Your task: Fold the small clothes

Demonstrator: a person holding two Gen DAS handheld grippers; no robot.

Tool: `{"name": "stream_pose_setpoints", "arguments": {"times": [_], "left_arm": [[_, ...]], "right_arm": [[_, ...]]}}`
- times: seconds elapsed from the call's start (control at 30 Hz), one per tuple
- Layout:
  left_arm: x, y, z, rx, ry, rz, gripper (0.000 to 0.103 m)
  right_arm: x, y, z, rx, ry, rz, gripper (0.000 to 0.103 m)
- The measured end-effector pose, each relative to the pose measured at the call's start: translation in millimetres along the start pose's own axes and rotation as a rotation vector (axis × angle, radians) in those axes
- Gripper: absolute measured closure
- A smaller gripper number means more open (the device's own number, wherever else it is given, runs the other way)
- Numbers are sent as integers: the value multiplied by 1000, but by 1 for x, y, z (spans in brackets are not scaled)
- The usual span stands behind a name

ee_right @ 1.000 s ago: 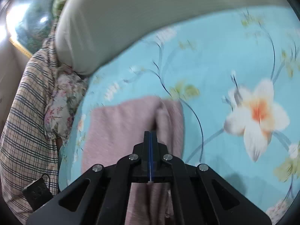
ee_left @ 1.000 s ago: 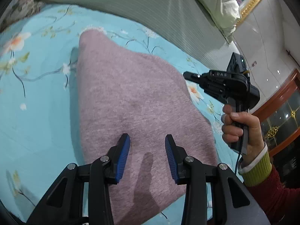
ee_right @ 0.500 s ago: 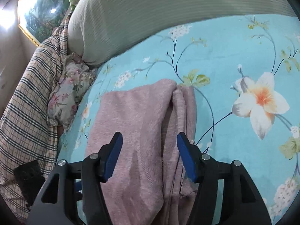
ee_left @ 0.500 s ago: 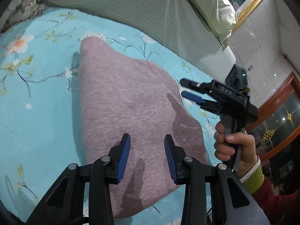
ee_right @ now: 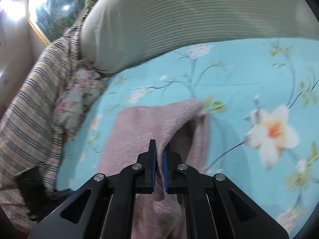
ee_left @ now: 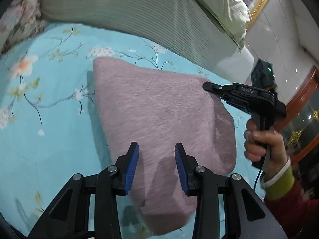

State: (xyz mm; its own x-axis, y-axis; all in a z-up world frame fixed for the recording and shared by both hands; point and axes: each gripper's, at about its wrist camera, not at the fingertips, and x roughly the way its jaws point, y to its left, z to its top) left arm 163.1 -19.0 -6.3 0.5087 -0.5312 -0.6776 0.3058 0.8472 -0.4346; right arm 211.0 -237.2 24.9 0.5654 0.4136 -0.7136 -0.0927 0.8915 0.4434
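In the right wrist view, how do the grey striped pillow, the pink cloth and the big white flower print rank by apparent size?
Largest to smallest, as they look:
1. grey striped pillow
2. pink cloth, partly hidden behind the right tongs; nearness and fisheye stretch make the first two unsure
3. white flower print, clearly smallest

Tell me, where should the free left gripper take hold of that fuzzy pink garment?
Probably the near edge of the fuzzy pink garment, coming in low from the person's side. That hem lies just below the open left gripper, while the right gripper already pinches the right-hand edge, lifting a flap.
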Motion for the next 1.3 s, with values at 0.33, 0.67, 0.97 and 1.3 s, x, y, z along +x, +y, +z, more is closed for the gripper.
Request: {"name": "stream_pose_setpoints", "arguments": {"times": [0.33, 0.67, 0.97, 1.3], "left_arm": [[7, 0, -19, 50, 72, 47, 67], [-36, -15, -74, 137, 94, 78, 53], [1, -9, -80, 86, 65, 331, 83], [9, -25, -96, 49, 91, 362, 95]], "right_arm": [[-28, -11, -46, 89, 1, 58, 71], [-63, 8, -135, 4, 83, 114, 51], [-45, 17, -140, -59, 149, 138, 98], [-47, -13, -140, -167, 203, -84, 98]]}}
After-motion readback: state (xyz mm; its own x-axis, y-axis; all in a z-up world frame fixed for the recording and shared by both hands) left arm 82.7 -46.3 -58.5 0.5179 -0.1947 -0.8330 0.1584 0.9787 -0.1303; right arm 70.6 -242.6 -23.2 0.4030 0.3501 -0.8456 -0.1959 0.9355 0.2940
